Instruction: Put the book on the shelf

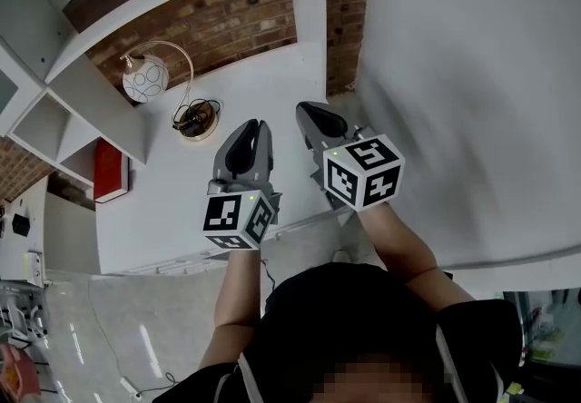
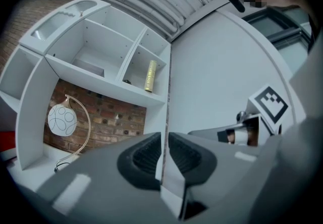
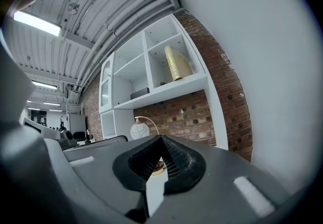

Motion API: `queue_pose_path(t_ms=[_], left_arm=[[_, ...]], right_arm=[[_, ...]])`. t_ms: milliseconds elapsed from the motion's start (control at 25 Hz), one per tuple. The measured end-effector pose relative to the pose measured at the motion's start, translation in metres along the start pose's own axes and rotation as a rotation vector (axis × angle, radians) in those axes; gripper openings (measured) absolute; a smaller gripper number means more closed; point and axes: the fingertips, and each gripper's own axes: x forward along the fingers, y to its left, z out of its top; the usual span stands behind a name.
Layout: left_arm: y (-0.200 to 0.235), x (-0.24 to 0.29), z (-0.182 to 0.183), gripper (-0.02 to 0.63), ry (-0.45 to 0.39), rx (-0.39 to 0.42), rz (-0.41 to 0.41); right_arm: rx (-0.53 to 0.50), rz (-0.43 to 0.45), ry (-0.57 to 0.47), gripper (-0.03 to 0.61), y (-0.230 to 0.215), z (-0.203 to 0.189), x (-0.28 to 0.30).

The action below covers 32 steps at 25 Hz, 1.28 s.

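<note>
On the shelf (image 3: pixel 171 89), the book (image 3: pixel 176 64) stands apart from the left claw (image 2: pixel 165 142) and right claw (image 3: pixel 161 141), both clenched.

A staged study corner inside a large hall is indicated by a white shelf unit (image 3: pixel 151 74), brick wall (image 3: pixel 186 117), lamp (image 1: pixel 145 79) on a tabletop (image 1: pixel 182 201), and strip lights (image 3: pixel 38 23) under a ribbed ceiling (image 3: pixel 116 1).
</note>
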Motion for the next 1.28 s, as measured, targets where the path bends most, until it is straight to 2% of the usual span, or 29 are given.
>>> queue_pose_path(t_ms=[680,1280], left_arm=[[-0.01,-0.008,-0.028,0.022,0.096,0.002,-0.045],[-0.011,-0.005,-0.027,0.02,0.083,0.037,-0.037]], right_arm=[[-0.009,-0.027,0.029,-0.004,0.009,-0.017,-0.018],[-0.026,-0.017,0.053,-0.005,0.008,-0.023,-0.016]])
